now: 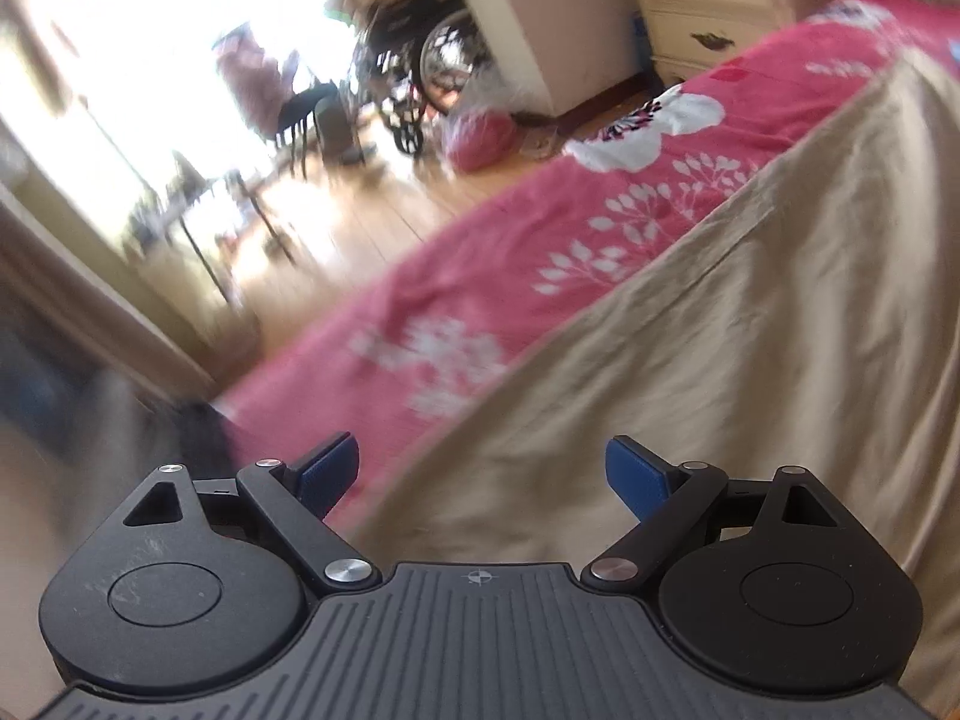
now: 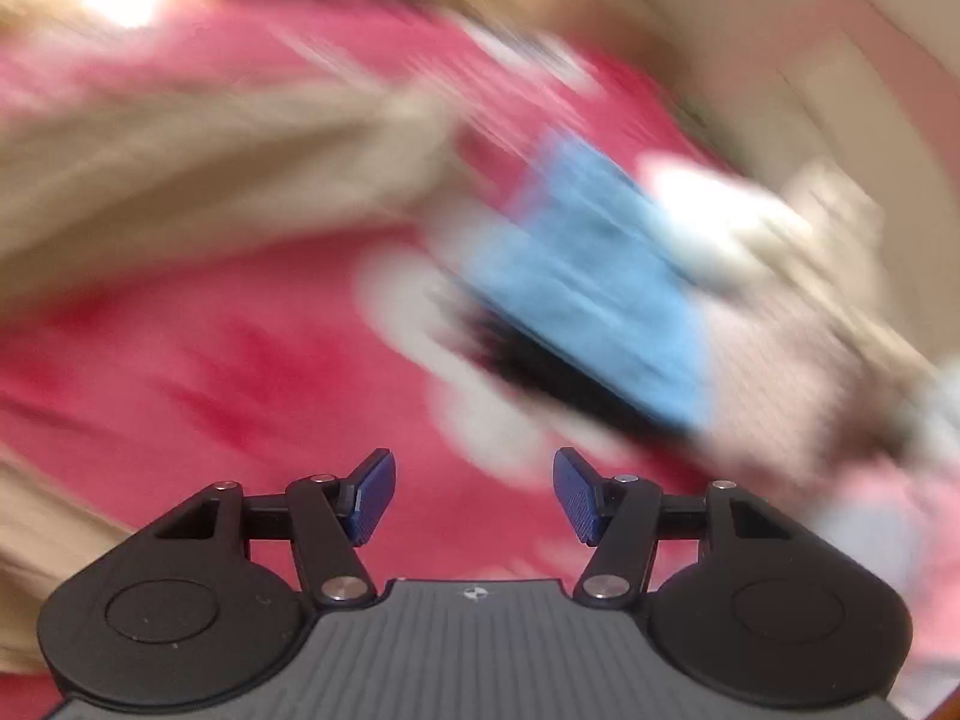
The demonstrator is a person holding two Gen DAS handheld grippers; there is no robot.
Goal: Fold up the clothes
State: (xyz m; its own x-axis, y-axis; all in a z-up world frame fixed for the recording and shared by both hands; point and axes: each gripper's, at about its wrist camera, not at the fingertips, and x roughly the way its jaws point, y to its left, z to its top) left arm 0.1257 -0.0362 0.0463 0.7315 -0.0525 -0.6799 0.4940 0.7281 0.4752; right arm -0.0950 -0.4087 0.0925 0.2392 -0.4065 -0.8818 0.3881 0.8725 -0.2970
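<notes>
Bedroom flooring of pale wood [image 1: 384,204] fills the upper left of the left wrist view, with bright window light behind a dark chair [image 1: 300,114] and a cluttered heap near a white wall. A cream chest of drawers [image 1: 702,6] stands at the top right, beside the far edge of the bed. The bed carries a pink sheet [image 1: 480,300] with white flower print. A beige garment [image 1: 720,360] lies spread over the sheet, covering the near right part of the bed; its left edge runs diagonally along the pink strip. The left gripper [image 1: 482,480] hangs above the garment's near edge, jaws wide apart, nothing between them.

Right wrist view: heavily blurred. The pink sheet [image 2: 210,360] fills the centre. The beige garment [image 2: 180,180] crosses the upper left. A folded blue cloth [image 2: 594,288] lies right of centre on the sheet, with pale items beside it that cannot be identified. The right gripper [image 2: 474,495] has its jaws moderately apart, holding nothing.
</notes>
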